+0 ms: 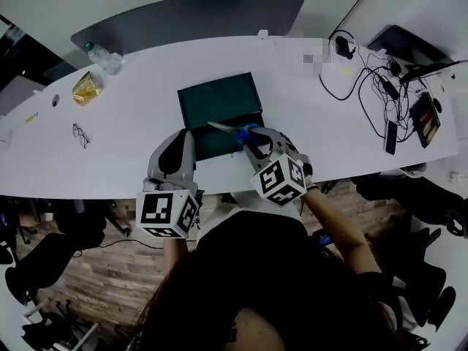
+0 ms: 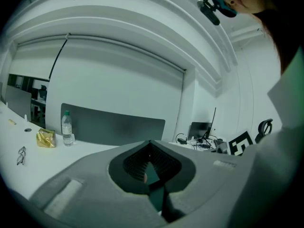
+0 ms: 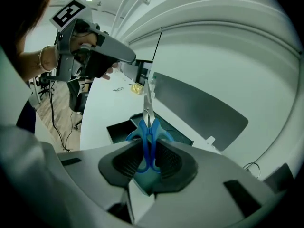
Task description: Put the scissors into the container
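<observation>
On the white table (image 1: 131,134) in the head view, the dark container (image 1: 216,104) lies open just ahead of the person, and the right gripper (image 1: 254,143) holds the scissors (image 1: 235,130) with their blades reaching over its near edge, apparently to go in point first; the left gripper (image 1: 181,141) hangs beside the container's near left corner. In the left gripper view its jaws are together on nothing, probably idle so as not to crowd the drop; in the right gripper view the jaws clamp the blue handles, the closed blades pointing ahead above the container, a hold I judge steadies the aim.
</observation>
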Tool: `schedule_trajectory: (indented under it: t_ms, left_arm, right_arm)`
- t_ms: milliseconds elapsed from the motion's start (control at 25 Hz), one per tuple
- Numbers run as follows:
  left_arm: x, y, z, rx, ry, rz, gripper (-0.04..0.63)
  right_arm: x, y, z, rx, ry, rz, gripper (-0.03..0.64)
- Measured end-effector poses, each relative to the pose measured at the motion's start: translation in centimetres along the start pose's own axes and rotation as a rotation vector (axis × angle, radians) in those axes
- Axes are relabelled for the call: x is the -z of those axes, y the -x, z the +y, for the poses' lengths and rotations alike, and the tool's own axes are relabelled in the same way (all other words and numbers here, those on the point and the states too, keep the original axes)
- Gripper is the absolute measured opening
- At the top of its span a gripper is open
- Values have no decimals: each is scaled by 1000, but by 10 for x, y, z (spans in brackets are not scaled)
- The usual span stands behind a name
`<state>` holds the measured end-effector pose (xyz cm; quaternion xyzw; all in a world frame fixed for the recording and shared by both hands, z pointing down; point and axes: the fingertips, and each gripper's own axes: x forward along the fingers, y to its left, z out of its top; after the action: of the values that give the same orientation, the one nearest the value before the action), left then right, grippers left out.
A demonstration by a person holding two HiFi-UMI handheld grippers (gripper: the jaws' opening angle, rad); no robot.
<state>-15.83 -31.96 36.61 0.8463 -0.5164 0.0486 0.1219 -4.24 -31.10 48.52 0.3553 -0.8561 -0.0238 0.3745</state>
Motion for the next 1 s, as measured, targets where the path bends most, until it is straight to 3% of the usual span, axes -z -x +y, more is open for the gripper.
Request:
schedule_trajectory:
  t_ms: [480, 1000]
  left_arm:
    - [13, -32, 30, -50, 65, 36, 11]
    - [27, -52, 61, -95, 115, 75, 11]
  right_arm:
    - [33, -65, 3, -166, 182, 161, 92]
    - [56, -102, 12, -287, 238, 268, 92]
